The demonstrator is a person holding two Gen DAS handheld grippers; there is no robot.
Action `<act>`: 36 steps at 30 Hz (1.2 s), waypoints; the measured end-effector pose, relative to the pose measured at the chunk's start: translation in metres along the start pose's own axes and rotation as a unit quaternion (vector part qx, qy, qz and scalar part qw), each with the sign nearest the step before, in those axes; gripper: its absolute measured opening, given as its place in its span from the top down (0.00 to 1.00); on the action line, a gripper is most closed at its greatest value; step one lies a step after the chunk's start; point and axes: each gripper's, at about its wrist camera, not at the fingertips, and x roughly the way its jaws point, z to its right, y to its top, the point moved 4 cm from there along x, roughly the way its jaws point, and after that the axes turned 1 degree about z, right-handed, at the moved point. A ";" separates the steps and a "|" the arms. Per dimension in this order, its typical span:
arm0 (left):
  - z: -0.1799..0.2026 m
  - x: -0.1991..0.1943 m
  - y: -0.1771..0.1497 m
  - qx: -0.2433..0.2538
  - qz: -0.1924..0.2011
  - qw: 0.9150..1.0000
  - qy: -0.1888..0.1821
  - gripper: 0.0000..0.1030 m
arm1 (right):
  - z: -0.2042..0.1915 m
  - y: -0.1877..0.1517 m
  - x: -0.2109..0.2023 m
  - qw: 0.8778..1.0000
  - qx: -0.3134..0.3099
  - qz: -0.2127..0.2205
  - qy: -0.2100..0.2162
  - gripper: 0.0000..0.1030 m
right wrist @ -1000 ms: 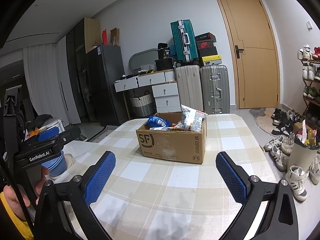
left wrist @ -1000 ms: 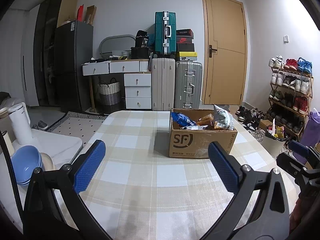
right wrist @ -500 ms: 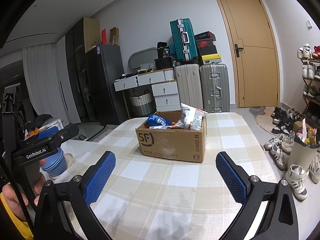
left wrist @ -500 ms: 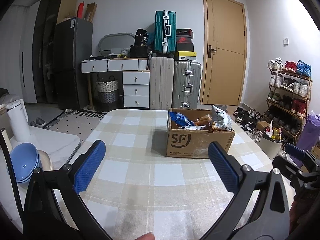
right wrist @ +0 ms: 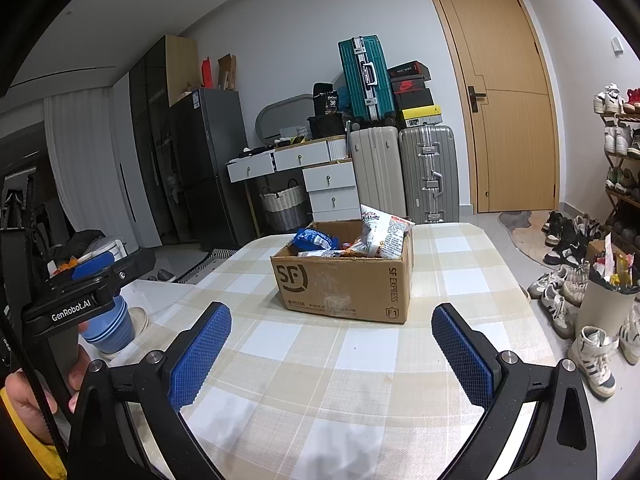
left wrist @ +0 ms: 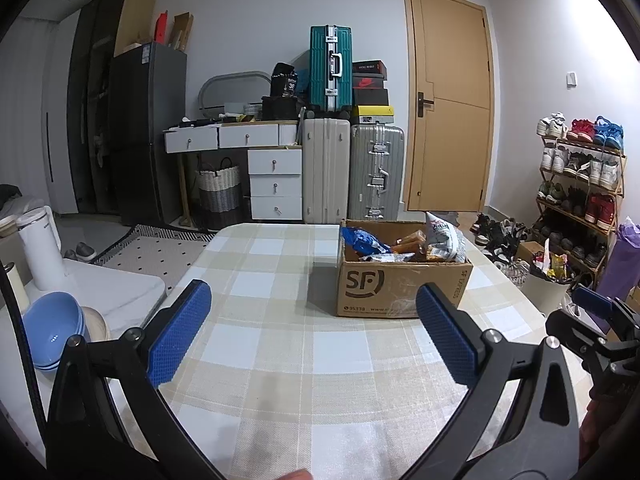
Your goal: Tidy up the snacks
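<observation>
A brown SF cardboard box [left wrist: 402, 288] [right wrist: 344, 286] stands on the checked tablecloth, holding several snack packs: a blue bag [left wrist: 364, 240] [right wrist: 314, 238], a white bag [left wrist: 442, 234] [right wrist: 382, 234] and orange packs [left wrist: 408, 240]. My left gripper [left wrist: 312, 332] is open and empty above the table, short of the box. My right gripper [right wrist: 332, 344] is open and empty, also short of the box. The left gripper's body [right wrist: 88, 284] shows in the right wrist view at the left. The right gripper's body [left wrist: 600, 332] shows in the left wrist view at the right.
The table [left wrist: 280, 320] has a checked cloth. Stacked blue bowls [left wrist: 52, 332] [right wrist: 114, 326] and a white kettle [left wrist: 40, 248] stand on a white surface to the left. A shoe rack [left wrist: 580, 184], loose shoes [right wrist: 592, 344] and a bin [right wrist: 608, 300] lie to the right. Suitcases and drawers stand behind.
Both grippers have shifted slightly; the box sits a little further left in the left wrist view. Both stay open and empty.
</observation>
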 end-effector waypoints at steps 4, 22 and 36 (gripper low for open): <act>0.001 -0.002 0.001 0.006 0.004 1.000 0.008 0.00 | 0.000 0.000 0.000 1.000 0.000 0.000 0.000 0.01; 0.001 -0.003 0.003 0.008 0.003 1.000 -0.006 0.00 | 0.000 0.001 -0.001 1.000 0.001 0.000 -0.001 0.01; -0.011 0.010 -0.002 -0.010 -0.016 1.000 0.013 0.00 | 0.001 0.002 0.000 1.000 0.002 -0.002 0.000 0.01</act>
